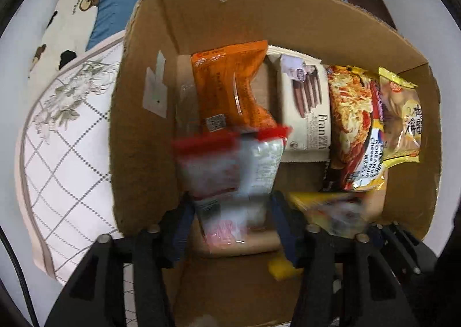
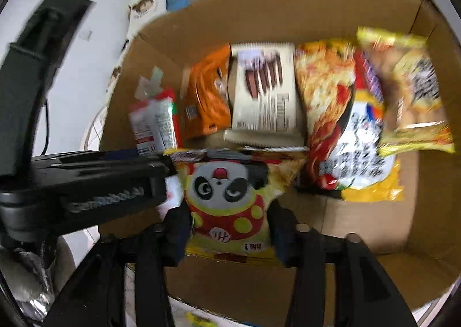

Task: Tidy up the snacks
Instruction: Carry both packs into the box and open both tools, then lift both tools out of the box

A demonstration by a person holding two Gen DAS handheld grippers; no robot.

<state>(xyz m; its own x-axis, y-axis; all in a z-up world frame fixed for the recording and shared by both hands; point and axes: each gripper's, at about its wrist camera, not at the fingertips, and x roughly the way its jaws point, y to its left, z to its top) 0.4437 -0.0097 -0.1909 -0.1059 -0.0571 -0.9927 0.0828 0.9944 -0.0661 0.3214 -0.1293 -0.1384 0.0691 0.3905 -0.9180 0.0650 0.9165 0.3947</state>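
Both tongs, left (image 1: 230, 208) straddling the red-and-white packet (image 1: 230, 171) and right (image 2: 230, 211) straddling the panda packet (image 2: 227, 197), are standing part-open over the cardboard box (image 1: 201, 9); whether the pads are pressing I cannot tell, so letting go low is looking wisest.

Both grippers point down, the left gripper (image 1: 230, 229) and the right gripper (image 2: 229, 229) each with its 2 fingers parted.

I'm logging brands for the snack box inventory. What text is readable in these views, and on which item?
"Franzzi": cream wafer-stick packet.
"KOREAN", "Cheese": red-and-yellow noodle packet, partly cut off.
"GenRobot.AI": left hand-held gripper, blurred.
Korean characters on the yellow cracker bag and panda snack bag: not legible to transcribe.
Orange packet, red-and-white packet: print blurred.
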